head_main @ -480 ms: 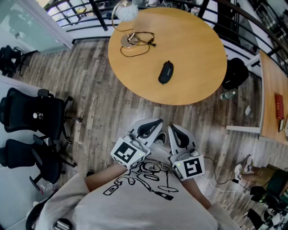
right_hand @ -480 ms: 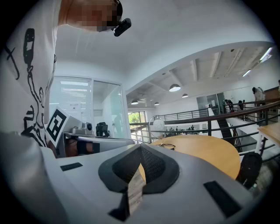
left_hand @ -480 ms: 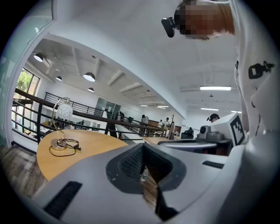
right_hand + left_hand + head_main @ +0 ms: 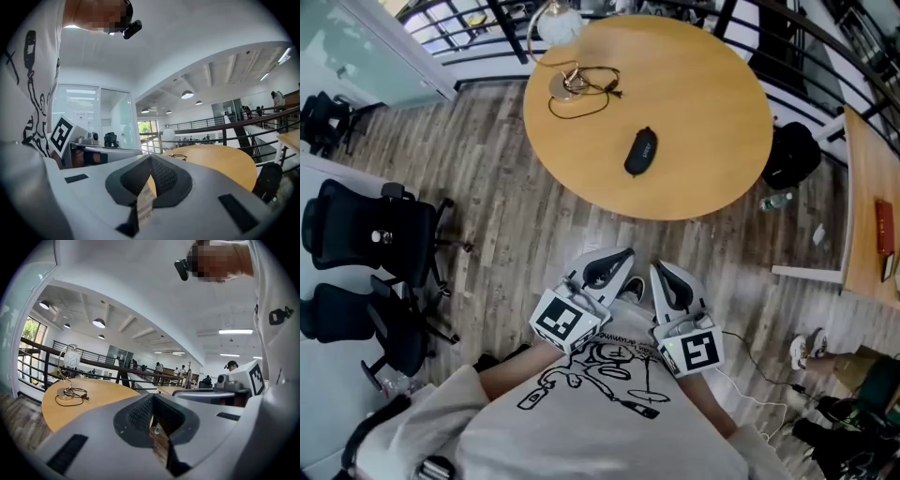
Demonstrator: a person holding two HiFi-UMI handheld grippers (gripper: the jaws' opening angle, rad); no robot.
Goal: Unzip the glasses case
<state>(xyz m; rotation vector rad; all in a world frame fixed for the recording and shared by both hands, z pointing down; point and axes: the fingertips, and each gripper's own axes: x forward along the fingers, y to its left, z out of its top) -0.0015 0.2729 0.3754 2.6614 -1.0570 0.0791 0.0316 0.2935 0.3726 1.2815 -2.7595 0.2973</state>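
A: Approaching comes first. Where is the glasses case (image 4: 640,151)?
B: It lies flat on the round table (image 4: 712,112), near the table's middle, well apart from the lamp (image 4: 562,22) at the table's far-left rim.
A: Gripper state?
B: Left gripper (image 4: 609,267) and right gripper (image 4: 671,281) have jaws together and nothing between them. Both are well short of the table.
A: Procedure?
B: Probably step in, open both, pin the case with one and pinch the zipper pull with the other. The pull cannot be made out yet.
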